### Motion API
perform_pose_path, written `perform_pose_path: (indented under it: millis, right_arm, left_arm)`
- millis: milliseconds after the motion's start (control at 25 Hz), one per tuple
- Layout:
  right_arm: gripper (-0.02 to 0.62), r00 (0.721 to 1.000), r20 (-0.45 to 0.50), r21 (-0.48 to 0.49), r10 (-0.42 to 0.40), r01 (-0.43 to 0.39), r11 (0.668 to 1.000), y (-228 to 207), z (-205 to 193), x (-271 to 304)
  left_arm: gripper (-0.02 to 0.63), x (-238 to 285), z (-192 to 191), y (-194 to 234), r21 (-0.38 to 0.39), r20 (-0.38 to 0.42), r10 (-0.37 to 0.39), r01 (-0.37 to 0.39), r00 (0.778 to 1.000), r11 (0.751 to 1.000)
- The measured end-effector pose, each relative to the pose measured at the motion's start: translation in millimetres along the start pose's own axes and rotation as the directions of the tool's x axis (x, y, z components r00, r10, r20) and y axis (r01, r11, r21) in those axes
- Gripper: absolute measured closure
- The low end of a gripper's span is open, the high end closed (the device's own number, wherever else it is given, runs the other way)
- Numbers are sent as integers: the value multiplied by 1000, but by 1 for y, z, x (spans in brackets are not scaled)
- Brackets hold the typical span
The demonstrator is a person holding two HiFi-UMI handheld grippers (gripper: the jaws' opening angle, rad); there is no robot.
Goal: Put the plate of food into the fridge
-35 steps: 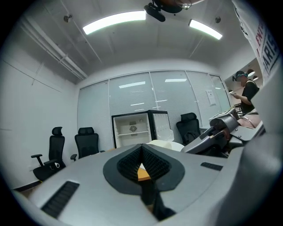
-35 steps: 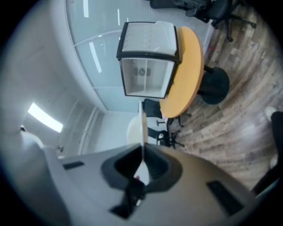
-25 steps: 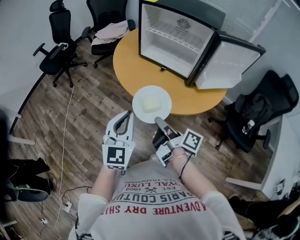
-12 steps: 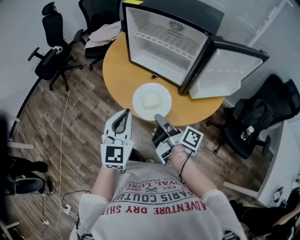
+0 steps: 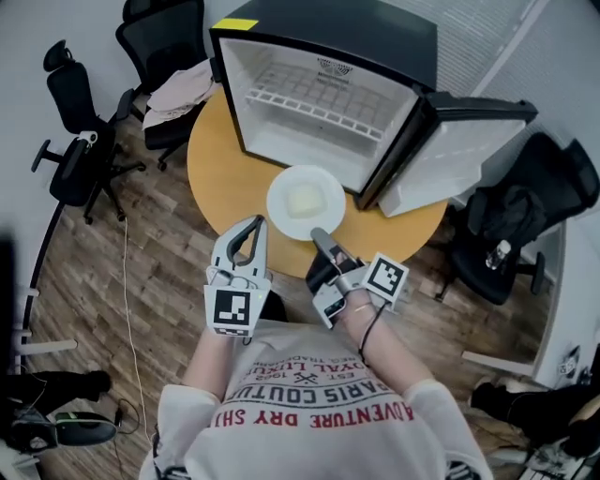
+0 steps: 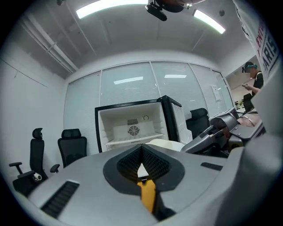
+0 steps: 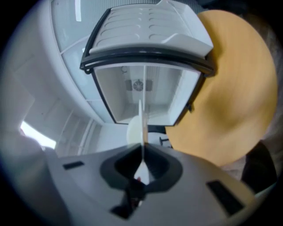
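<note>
Right gripper (image 5: 320, 236) pinched tight on near rim of plate (image 5: 278, 202). Plate with pale food (image 5: 306, 201) is held above front edge of round table (image 5: 211, 164), just before open fridge (image 5: 375, 26). Left gripper (image 5: 246, 246) closed, empty. To do well: keep plate level, aim under wire shelf (image 5: 314, 101), stay clear of door (image 5: 459, 155), slide in slowly.

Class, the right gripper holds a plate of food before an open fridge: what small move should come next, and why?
Probably ease the right gripper forward, keeping the plate level, toward the fridge. Its jaws are shut on the plate's near rim, the door stands wide open, and the plate is not yet inside.
</note>
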State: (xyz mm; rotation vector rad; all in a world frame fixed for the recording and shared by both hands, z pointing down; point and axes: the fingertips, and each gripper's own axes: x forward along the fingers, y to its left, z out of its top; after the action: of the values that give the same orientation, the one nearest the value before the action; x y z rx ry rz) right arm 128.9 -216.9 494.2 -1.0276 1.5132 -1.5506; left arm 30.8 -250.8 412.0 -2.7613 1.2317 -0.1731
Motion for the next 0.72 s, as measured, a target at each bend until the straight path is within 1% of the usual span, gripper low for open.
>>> perform_pose_path:
  millis: [160,280,400,480,720]
  right_arm:
    - [557,996,88,3,5,-5,1000,5,18,37]
    - [558,990,142,17,-1,-1,1000,6,27,62]
    - [557,982,191,21,-10,7,1000,10,35,83]
    - [557,973,230,21,-12,7,1000,13,42,95]
    - [557,940,340,26,-3,-6,1000,21,60,120]
  left_arm:
    - [572,39,2,33,45,12,-87,87,996,995]
    - [572,63,4,56,54,23,-136,135,990,989]
    - [572,85,4,75,43,29,-180,178,983,983]
    - [572,99,3,86,17,30,-211,210,977,977]
    - [572,134,0,106,4,43,-313,313,949,950]
